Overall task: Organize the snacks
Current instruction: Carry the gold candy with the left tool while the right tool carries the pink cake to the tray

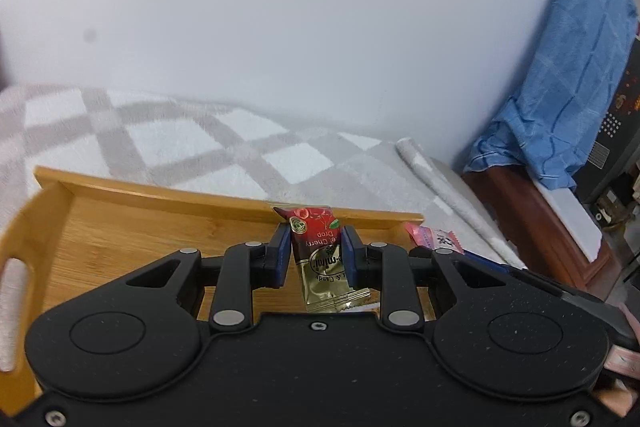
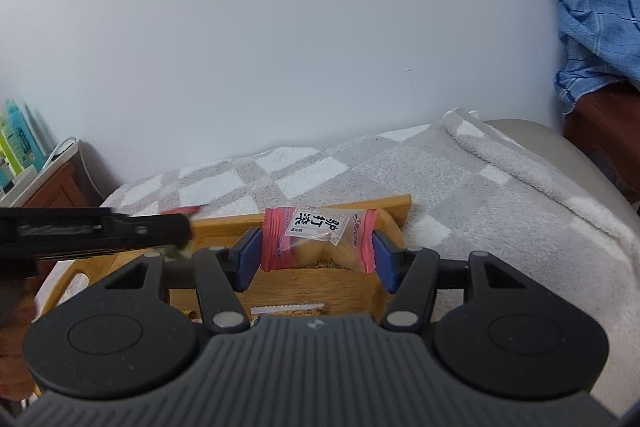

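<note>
Holding nearest in the left wrist view: left gripper point(image 1: 315, 253), blue pads pressed narrowly on a red-and-gold cherry candy sachet point(image 1: 320, 259), upright, above the rectangular bamboo tray with cut-out handles point(image 1: 120, 227). Right gripper point(image 2: 316, 259): jaws about half spread, blue pads clamped on both crimped ends of a pink-edged clear snack packet with black characters point(image 2: 320, 233), level over the tray's far right corner. One small white-edged wrapper point(image 2: 288, 309) lies on the tray floor beneath. Beyond: grey-and-white diamond-patterned fleece blanket point(image 1: 200, 147) under the tray; pale wall point(image 2: 280, 27); blue checked cloth point(image 1: 580, 67) far right.
</note>
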